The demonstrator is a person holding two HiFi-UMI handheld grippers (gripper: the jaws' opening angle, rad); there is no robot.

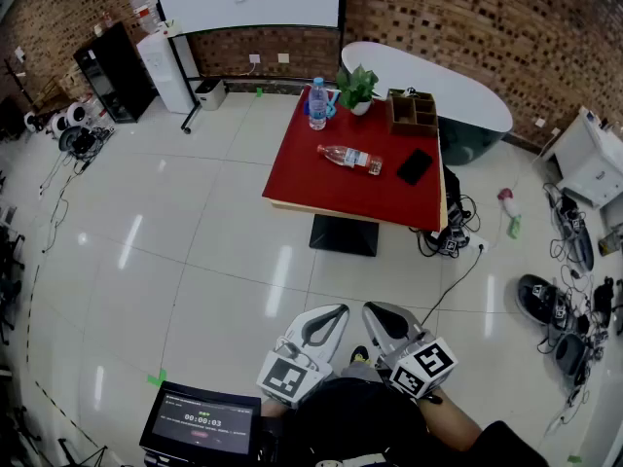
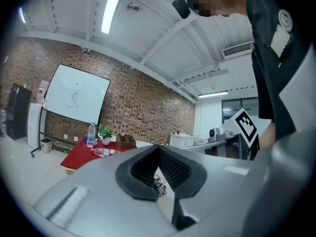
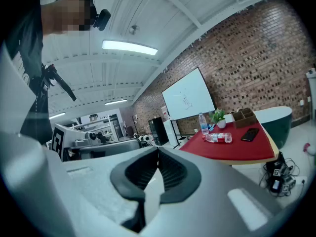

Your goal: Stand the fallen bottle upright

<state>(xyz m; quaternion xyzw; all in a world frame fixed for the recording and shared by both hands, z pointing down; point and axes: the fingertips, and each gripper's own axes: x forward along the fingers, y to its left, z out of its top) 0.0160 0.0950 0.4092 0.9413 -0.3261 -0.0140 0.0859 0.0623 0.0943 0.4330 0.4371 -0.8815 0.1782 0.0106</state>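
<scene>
A clear plastic bottle with a red label [image 1: 349,158] lies on its side in the middle of the red table [image 1: 321,188], far ahead of me; it also shows small as the fallen bottle [image 2: 105,152] and the fallen bottle [image 3: 217,138]. An upright water bottle with a blue label [image 1: 317,104] stands at the table's far edge. My left gripper [image 1: 334,311] and right gripper [image 1: 375,311] are held side by side close to my body, well short of the table. Both have their jaws together, and nothing is held between them.
On the table also sit a potted plant [image 1: 357,89], a wooden organiser box [image 1: 411,111] and a black phone [image 1: 415,166]. A white curved counter [image 1: 458,90] stands behind. Cables and gear [image 1: 565,309] litter the floor at right. A screen [image 1: 201,423] sits at my lower left.
</scene>
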